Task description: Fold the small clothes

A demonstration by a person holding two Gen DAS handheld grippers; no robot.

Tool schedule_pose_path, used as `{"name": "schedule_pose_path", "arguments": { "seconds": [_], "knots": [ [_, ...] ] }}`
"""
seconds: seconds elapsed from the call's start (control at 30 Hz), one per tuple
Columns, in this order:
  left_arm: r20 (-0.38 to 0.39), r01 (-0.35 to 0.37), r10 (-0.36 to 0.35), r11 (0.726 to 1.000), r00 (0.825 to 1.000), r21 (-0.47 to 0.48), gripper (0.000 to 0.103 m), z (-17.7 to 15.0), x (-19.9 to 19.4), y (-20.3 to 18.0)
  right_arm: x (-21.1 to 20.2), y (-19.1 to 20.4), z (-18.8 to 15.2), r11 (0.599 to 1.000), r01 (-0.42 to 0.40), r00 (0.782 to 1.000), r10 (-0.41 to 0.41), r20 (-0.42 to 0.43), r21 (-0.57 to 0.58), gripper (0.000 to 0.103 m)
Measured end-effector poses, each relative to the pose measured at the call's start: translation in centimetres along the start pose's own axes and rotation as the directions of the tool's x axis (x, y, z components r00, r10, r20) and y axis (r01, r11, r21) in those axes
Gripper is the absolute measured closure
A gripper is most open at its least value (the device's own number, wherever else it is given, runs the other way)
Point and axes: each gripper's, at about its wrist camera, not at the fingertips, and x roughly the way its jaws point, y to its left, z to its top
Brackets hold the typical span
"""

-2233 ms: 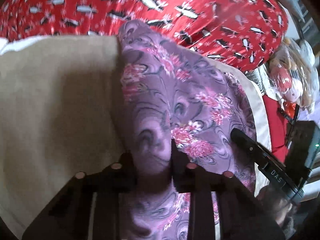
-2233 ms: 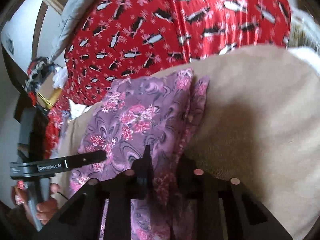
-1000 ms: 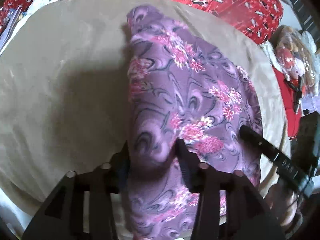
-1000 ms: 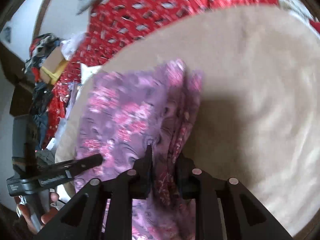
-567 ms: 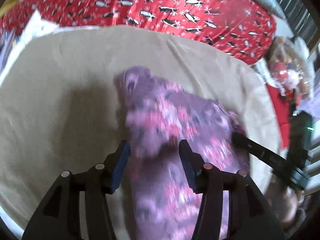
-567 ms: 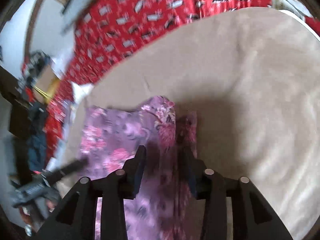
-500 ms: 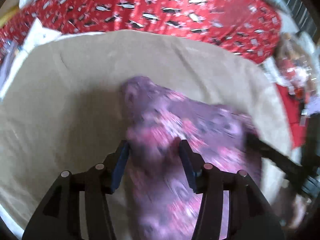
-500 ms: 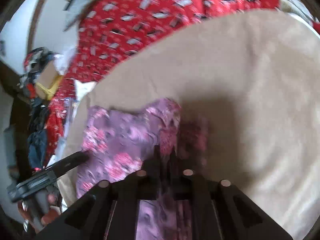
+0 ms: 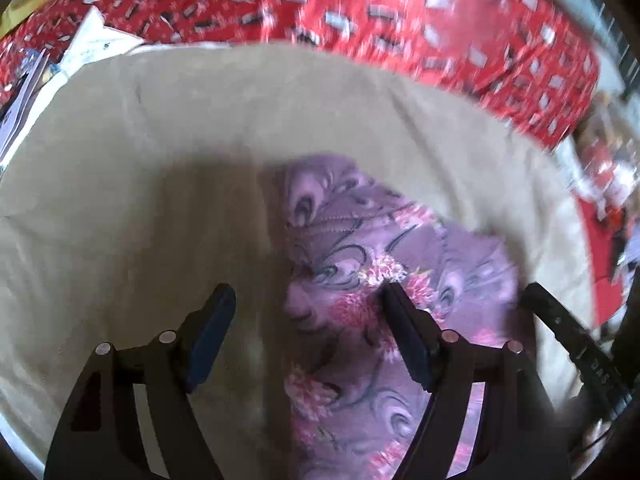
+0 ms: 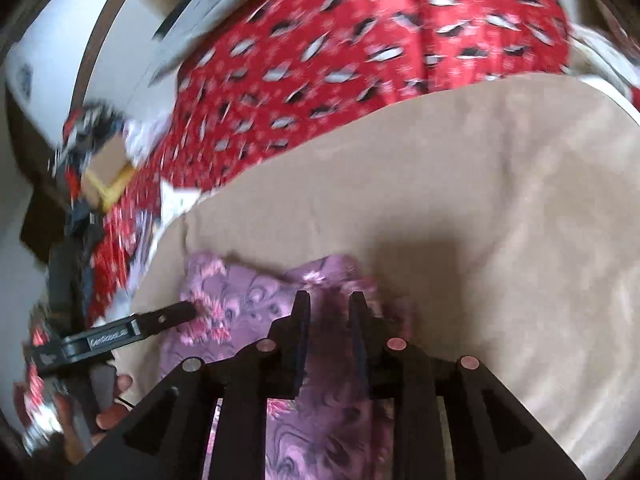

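As both grippers' jaws spread, letting go, the purple cloth [image 9: 360, 264] may slump unfolded on the beige blanket [image 9: 140, 200].

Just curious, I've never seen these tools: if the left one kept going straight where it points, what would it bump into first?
Probably the purple flowered garment: its edge lies between the opening fingers of the left gripper, on the beige cover. Depth is unclear.

A purple floral-print cloth [image 9: 360, 272] lies at lower centre on a beige blanket [image 9: 140, 200]; a red patterned bedspread [image 9: 400, 12] spans the top behind.
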Motion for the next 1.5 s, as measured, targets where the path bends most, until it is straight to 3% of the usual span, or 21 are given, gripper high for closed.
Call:
{"name": "schedule_pose_path", "arguments": {
  "seconds": [0.03,0.17,0.2,0.27,0.33,0.4,0.43,0.53,0.63,0.7,0.77,0.87,1.0,1.1,1.23,1.5],
  "knots": [
    [-0.008,-0.005,0.006,1.000,1.000,0.010,0.020,-0.1,0.5,0.0,1.7,-0.1,-0.3,0.998,0.057,0.996,-0.059,-0.068,-0.033,0.086],
    [0.026,-0.003,0.003,1.000,1.000,0.012,0.021,-0.5,-3.0,0.8,-0.5,-0.1,0.3,0.997,0.076,0.996,-0.076,-0.043,0.001,0.088],
    [0.047,-0.008,0.006,0.999,0.999,0.037,0.021,-1.1,-4.1,0.6,-1.6,0.4,0.0,0.998,0.060,0.998,-0.060,-0.032,-0.009,0.081],
    [0.079,-0.013,0.007,0.997,0.997,0.073,0.021,-2.6,-5.5,0.1,-3.1,1.5,-1.2,0.998,0.004,0.999,-0.007,-0.039,-0.062,0.081],
    [0.103,-0.038,0.028,0.995,0.994,0.096,0.021,-4.6,-5.9,-0.4,-3.3,2.2,-3.1,0.994,0.002,0.998,-0.008,-0.054,-0.114,0.080],
    [0.060,-0.104,0.097,0.986,0.993,0.133,0.019,-6.2,-3.9,-1.2,-1.9,2.6,-5.0,0.979,0.070,0.992,-0.089,-0.091,-0.191,0.079],
    [0.018,-0.108,0.107,0.984,0.994,0.142,0.019,-6.8,-3.0,-1.4,-1.9,2.8,-5.4,0.974,0.081,0.993,-0.096,-0.064,-0.210,0.081],
    [0.020,-0.075,0.073,0.991,0.997,0.112,0.020,-7.9,-4.8,-1.3,-3.8,3.1,-5.2,0.981,0.107,0.989,-0.122,-0.085,-0.163,0.078],
    [0.041,-0.081,0.076,0.988,0.996,0.132,0.020,-9.5,-6.3,-1.4,-6.0,3.4,-6.1,0.985,0.029,0.995,-0.044,-0.084,-0.171,0.076],
    [0.008,-0.075,0.075,0.989,0.997,0.126,0.019,-10.9,-5.3,-1.3,-5.4,3.4,-7.5,0.978,0.060,0.991,-0.083,-0.106,-0.202,0.074],
    [-0.003,-0.070,0.071,0.991,0.997,0.115,0.018,-11.6,-4.6,-1.0,-3.5,2.8,-8.8,0.967,0.122,0.973,-0.161,-0.167,-0.223,0.075],
    [-0.003,-0.056,0.057,0.994,0.998,0.096,0.018,-11.7,-5.7,-0.5,-4.9,2.6,-8.7,0.976,0.136,0.975,-0.162,-0.150,-0.169,0.071],
    [0.039,-0.094,0.090,0.987,0.995,0.133,0.018,-13.0,-6.9,-0.5,-7.1,2.8,-9.6,0.982,0.108,0.982,-0.130,-0.139,-0.157,0.070],
    [0.021,-0.082,0.080,0.990,0.997,0.116,0.017,-13.6,-5.8,-0.2,-5.4,1.7,-11.4,0.976,0.155,0.964,-0.184,-0.194,-0.154,0.069],
    [0.017,-0.071,0.069,0.992,0.997,0.101,0.013,-13.7,-5.6,0.2,-5.0,0.4,-11.5,0.987,0.155,0.971,-0.159,-0.180,-0.037,0.059],
    [0.010,-0.044,0.044,0.996,0.999,0.074,0.007,-14.0,-5.5,1.0,-6.1,1.3,-10.4,0.979,0.198,0.964,-0.203,-0.170,-0.046,0.055]
  ]
}}
